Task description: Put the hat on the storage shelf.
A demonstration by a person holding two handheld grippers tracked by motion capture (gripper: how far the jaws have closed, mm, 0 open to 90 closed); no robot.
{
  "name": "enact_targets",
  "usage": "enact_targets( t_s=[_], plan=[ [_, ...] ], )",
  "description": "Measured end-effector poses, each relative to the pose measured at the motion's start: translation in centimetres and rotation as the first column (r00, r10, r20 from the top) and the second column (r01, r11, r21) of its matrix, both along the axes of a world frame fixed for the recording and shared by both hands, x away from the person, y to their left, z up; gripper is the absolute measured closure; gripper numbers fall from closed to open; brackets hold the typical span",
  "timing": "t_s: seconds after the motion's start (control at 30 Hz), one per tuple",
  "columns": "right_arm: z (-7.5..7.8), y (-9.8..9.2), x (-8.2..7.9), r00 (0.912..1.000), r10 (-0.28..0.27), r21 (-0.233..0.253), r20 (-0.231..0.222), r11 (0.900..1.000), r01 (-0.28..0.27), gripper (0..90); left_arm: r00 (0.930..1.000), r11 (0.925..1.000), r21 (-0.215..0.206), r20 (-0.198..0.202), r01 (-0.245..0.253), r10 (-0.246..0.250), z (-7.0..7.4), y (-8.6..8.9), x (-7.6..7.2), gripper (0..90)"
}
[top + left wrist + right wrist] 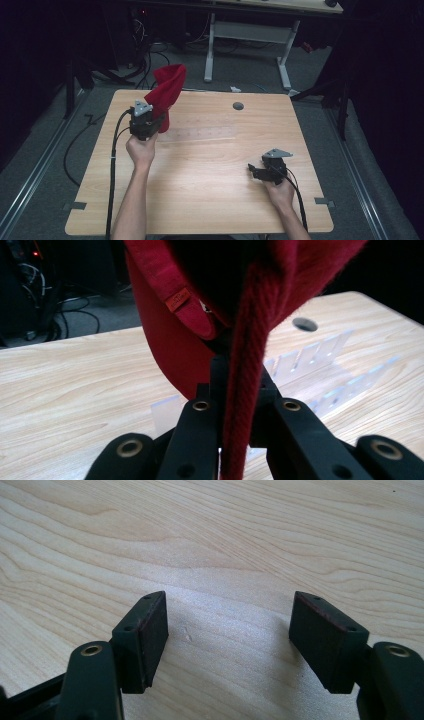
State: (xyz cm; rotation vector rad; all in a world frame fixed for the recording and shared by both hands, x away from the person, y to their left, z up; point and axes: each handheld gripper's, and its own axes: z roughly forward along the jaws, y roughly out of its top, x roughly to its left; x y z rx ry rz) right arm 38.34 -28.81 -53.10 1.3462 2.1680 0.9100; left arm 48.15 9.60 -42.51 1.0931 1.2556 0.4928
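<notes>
Between the left claw's jaws: red cloth.

My light wooden bench carries a clear plastic rack at centre frame, a grey grommet above.

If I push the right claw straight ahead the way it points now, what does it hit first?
Most likely the bare table. The right claw is open, angled down at the wood, with nothing between its pads. In the high view it points left across the tabletop, well short of the red cloth; depth is uncertain.
</notes>
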Motion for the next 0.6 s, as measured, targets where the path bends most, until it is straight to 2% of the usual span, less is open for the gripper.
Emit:
enact_targets(
  t_s=[0.23, 0.47, 0.6],
  plan=[
    [0.0, 0.0, 0.0, 1.0000, 0.001, 0.001, -0.001, 1.000, -0.001, 32.1, 0.9997, 0.9997, 0.000, -0.009, -0.023, 0.023, -1.8, 0.1, 0.7, 85.4],
    [0.0, 0.0, 0.0, 1.0000, 0.000, 0.001, -0.002, 1.000, 0.000, 32.1, 0.9996, 0.9995, -0.016, -0.010, -0.027, 0.027, -2.4, 0.2, 0.5, 85.1],
    [0.0, 0.0, 0.0, 1.0000, 0.001, 0.001, -0.002, 1.000, -0.001, 32.1, 0.9990, 0.9996, -0.012, -0.038, -0.025, 0.025, -3.2, 0.4, 0.4, 84.8]
  ],
)
